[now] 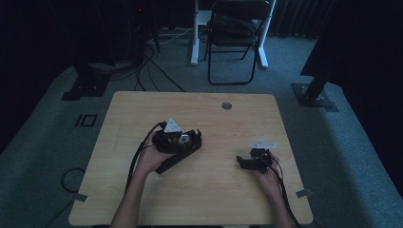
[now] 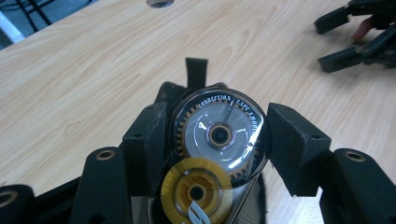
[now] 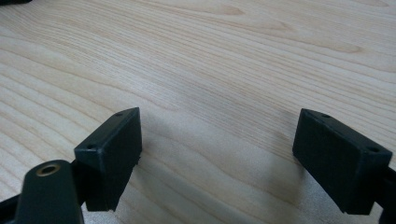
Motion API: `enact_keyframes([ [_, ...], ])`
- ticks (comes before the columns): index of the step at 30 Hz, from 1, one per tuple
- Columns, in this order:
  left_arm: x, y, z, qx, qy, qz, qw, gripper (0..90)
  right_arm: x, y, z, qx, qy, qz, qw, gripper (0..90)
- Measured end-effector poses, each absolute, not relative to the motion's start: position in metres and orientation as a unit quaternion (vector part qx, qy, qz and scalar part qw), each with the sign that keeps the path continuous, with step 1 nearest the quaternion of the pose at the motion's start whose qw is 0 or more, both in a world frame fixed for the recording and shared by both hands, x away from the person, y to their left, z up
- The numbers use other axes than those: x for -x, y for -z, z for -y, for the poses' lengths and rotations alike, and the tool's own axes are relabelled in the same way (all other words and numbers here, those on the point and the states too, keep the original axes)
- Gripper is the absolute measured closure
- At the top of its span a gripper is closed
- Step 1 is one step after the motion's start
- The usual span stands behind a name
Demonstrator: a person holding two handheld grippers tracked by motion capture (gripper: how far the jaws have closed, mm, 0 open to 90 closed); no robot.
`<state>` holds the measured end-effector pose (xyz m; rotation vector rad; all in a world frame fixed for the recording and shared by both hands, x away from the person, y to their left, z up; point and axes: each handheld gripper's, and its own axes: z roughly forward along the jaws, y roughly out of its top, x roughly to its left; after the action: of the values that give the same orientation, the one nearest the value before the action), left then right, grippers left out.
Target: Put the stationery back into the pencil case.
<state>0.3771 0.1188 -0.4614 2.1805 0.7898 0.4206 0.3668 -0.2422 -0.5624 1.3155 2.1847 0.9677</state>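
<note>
A: How far along is the work at the desk (image 1: 142, 102)?

B: By the look of it, midway: the correction tape dispenser (image 2: 219, 140) is already clamped between the left claw (image 2: 217, 140) pads, over the desk's middle, toward its left edge.

A: And the right claw (image 3: 217, 158)?

B: Jaws apart, holding nothing, low over bare wood toward the right edge; whatever follows remains undone.

Correction tape dispenser (image 2: 219, 140) between left hand-held gripper (image 2: 219, 144) jaws, right hand-held gripper (image 1: 248, 160) well apart rightward on table (image 1: 199, 199).
</note>
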Motion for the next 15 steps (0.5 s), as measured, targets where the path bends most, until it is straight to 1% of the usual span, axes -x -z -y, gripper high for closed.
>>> enact_keyframes([
  [15,-0.391,0.478,-0.116,-0.864,-0.151,-0.322,0.357,40.8,-0.367,0.562,0.242,-0.472,-0.347,-0.784,0.205,15.6],
])
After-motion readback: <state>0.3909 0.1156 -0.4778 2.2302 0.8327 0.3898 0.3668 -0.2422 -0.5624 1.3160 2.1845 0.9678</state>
